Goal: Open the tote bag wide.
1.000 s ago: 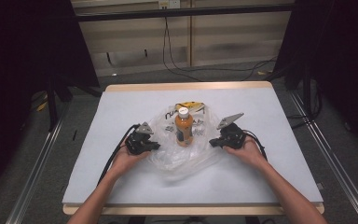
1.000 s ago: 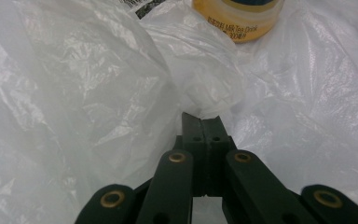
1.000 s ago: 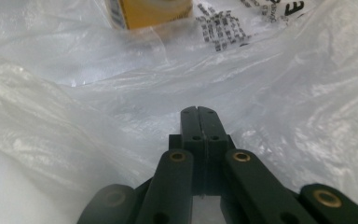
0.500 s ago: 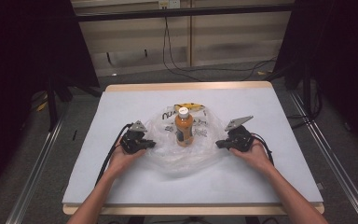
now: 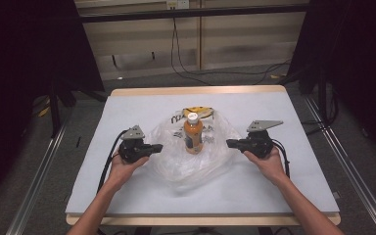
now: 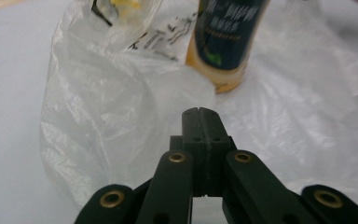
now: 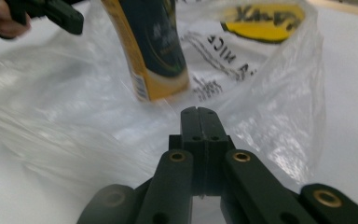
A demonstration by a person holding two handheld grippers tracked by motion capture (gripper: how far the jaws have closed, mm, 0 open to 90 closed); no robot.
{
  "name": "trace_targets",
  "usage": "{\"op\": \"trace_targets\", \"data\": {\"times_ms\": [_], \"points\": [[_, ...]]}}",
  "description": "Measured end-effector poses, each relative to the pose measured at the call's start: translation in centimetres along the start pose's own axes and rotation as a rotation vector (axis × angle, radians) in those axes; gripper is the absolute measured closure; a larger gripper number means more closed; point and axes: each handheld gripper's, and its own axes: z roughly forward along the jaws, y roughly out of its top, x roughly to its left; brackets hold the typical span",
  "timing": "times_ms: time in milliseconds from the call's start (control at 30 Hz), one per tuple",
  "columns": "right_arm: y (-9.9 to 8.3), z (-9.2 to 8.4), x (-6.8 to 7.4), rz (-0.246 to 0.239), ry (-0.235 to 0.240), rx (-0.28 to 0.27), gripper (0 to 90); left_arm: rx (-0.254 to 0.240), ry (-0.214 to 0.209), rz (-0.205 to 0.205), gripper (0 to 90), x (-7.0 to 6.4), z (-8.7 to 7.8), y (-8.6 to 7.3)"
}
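An orange drink bottle (image 5: 192, 134) with a white cap stands upright on a crumpled clear plastic bag (image 5: 196, 166) in the middle of the table. My left gripper (image 5: 159, 146) is at the bag's left edge, pointing right at the bottle, jaws shut. My right gripper (image 5: 229, 143) is at the bag's right edge, pointing left, jaws shut. In the left gripper view the shut tips (image 6: 199, 112) hang just before the bag (image 6: 112, 107) and the bottle (image 6: 226, 42). The right gripper view shows its shut tips (image 7: 199, 110) before the bottle (image 7: 154, 51) and bag (image 7: 279, 93). I see no plastic between either pair of pads.
The table's white sheet (image 5: 142, 105) runs out to a wooden rim. The bag's yellow and black print (image 5: 196, 111) lies behind the bottle. Black cables trail from both grippers toward the person. Metal rails flank the table and dark curtains hang on both sides.
Both grippers have drawn outward, away from the bottle, and risen a little. The bag now lies spread wider. The bottle has stayed upright in place.
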Motion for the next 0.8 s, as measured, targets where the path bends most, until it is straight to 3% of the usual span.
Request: {"op": "trace_targets", "data": {"times_ms": [133,167,200,233,267,300,467,533,600,667,800], "points": [[0.1,-1.0,0.7,-0.02,-0.014,-0.034,85.5,-0.015,0.049,0.02,82.8,-0.8,-0.5,-0.2],[0.1,-1.5,1.1,-0.01,-0.027,-0.064,65.3,-0.02,0.037,0.025,78.0,-0.9,-0.6,-0.3],[0.1,-1.8,1.3,-0.01,-0.039,-0.077,58.3,-0.039,0.065,0.04,74.6,-1.5,-1.1,-0.4],[0.1,-1.8,1.3,-0.01,-0.039,-0.077,58.3,-0.039,0.065,0.04,69.1,-1.5,-1.1,-0.4],[0.1,-2.1,1.5,-0.014,-0.042,-0.084,53.7,-0.071,0.053,0.028,69.1,-1.7,-1.6,-0.5],[0.0,-2.6,1.8,-0.015,-0.056,-0.103,45.1,-0.087,0.061,0.016,62.7,-1.9,-1.9,-0.5],[-0.7,-3.9,2.4,-0.013,-0.097,-0.129,22.1,-0.134,0.121,0.021,40.6,-2.7,-3.5,-0.9],[-1.2,-4.6,2.6,-0.001,-0.108,-0.134,16.0,-0.154,0.162,-0.012,27.2,-3.0,-3.7,-1.1],[-1.7,-5.1,2.7,0.011,-0.131,-0.133,11.7,-0.159,0.172,-0.025,17.9,-3.2,-4.0,-1.3],[-2.3,-5.8,2.7,0.033,-0.131,-0.145,10.7,-0.161,0.189,-0.029,13.5,-3.6,-4.3,-1.6],[-3.4,-7.4,2.8,0.055,-0.159,-0.155,8.9,-0.178,0.18,-0.042,9.0,-4.1,-5.4,-2.9]]}}
